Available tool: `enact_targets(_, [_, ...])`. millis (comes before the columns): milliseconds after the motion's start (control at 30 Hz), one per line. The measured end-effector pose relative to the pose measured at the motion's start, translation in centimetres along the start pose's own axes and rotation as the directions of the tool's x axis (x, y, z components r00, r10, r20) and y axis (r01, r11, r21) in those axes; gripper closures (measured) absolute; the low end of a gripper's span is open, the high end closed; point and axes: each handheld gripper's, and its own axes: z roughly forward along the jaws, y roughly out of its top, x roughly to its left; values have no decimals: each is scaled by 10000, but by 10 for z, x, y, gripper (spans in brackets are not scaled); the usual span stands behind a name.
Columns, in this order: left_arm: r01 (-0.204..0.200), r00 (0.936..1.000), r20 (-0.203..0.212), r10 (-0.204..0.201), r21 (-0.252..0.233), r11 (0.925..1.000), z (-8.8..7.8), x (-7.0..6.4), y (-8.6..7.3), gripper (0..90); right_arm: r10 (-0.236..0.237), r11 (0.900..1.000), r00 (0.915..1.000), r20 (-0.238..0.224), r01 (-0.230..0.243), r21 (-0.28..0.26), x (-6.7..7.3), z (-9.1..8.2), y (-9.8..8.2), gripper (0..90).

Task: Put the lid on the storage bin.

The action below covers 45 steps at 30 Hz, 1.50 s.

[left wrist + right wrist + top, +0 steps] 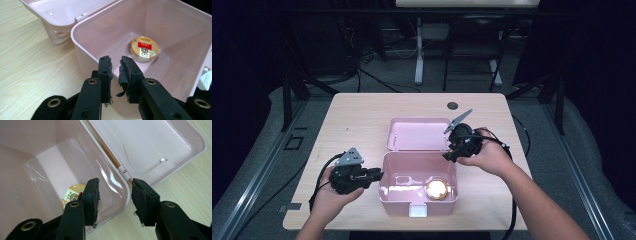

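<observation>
The step in hand looked like taking hold of the open pink box [418, 187] by its walls, one tool to each side. The left tool [377, 174] sat at the box's left wall, and in the left gripper view its two black jaws straddled the rim [93, 55] with a narrow gap between them; the pads [125, 74] stood close to the wall, but I could not tell whether they already pressed on it. The right tool [449, 154] hovered at the far right corner of the box, near the hinge; in the right gripper view its jaws stood apart, one inside the box and one outside, the corner rim [124, 187] between them and neither pad touching it.

By my reading, the next move called for both tools to pinch their walls squarely before any lift or shift, since a thin, glossy plastic wall could flex or slip out of worn pads.

The box stood at the near middle of the pale wood-grain worktop [357, 120], its lid [418, 133] thrown back flat on the far side. It was a smooth, rounded-corner tub of light pink plastic with a white latch [418, 210] on the near wall. Inside, on the floor toward the right, lay a small round tin [144, 48], flat and gold-faced with a red label. The tool pads were black, ragged and frayed at their edges
</observation>
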Motion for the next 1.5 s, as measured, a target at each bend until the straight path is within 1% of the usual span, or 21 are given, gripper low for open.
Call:
enact_targets(100, [5,10000,-54,-5,-17,10000,0,1,-1,787,164,9999,9999,31,-164,20,-3,2,1,573])
enact_targets(167, [115,9999,-2,-115,-46,9999,0,0,-1,787,206,9998,9997,96,-206,37,-5,3,1,574])
enact_targets(233, [210,9997,142,-208,-131,9997,0,1,-1,784,260,9997,9996,121,-260,15,-6,4,2,575])
enact_targets(333, [248,9995,201,-246,-85,9997,0,0,-1,786,386,9993,9990,214,-385,-38,-8,4,2,577])
enact_targets(400, [226,9995,200,-226,-12,9997,1,0,-1,792,406,9991,9987,303,-401,-143,-10,4,2,582])
enact_targets(500, [249,9995,197,-249,-8,9997,2,0,-1,793,585,9976,9971,486,-565,-399,-13,4,2,590])
enact_targets(667, [286,9995,133,-286,10,9996,3,0,-2,801,969,9934,9927,723,-920,-684,-18,4,2,614])
enact_targets(833, [270,9996,125,-270,26,9996,3,1,-2,813,1265,9903,9890,772,-1213,-683,-22,7,2,613])
enact_targets(933, [246,9996,140,-247,52,9997,3,2,-2,815,1447,9866,9864,779,-1379,-868,-24,9,2,614])
enact_targets(1000, [283,9995,137,-284,39,9996,3,1,-2,817,1549,9849,9848,781,-1477,-907,-25,10,3,614])
enact_targets(1067, [231,9997,117,-232,49,9997,3,1,-2,821,1659,9831,9826,838,-1581,-921,-26,10,3,615])
enact_targets(1133, [265,9996,116,-266,55,9996,3,1,-2,823,1684,9822,9822,838,-1599,-986,-28,11,4,615])
enact_targets(1167, [220,9997,105,-221,62,9997,3,1,-2,823,1816,9796,9798,838,-1728,-1028,-28,11,4,616])
enact_targets(1200, [233,9997,109,-234,61,9997,3,1,-2,824,1822,9792,9793,878,-1726,-1068,-29,11,4,618])
enact_targets(1267, [216,9997,98,-216,72,9997,3,0,-2,825,2004,9751,9759,868,-1900,-1146,-30,12,5,620])
enact_targets(1500, [185,9998,69,-186,95,9998,3,0,-2,825,2189,9708,9704,1022,-2061,-1230,-35,14,6,625])
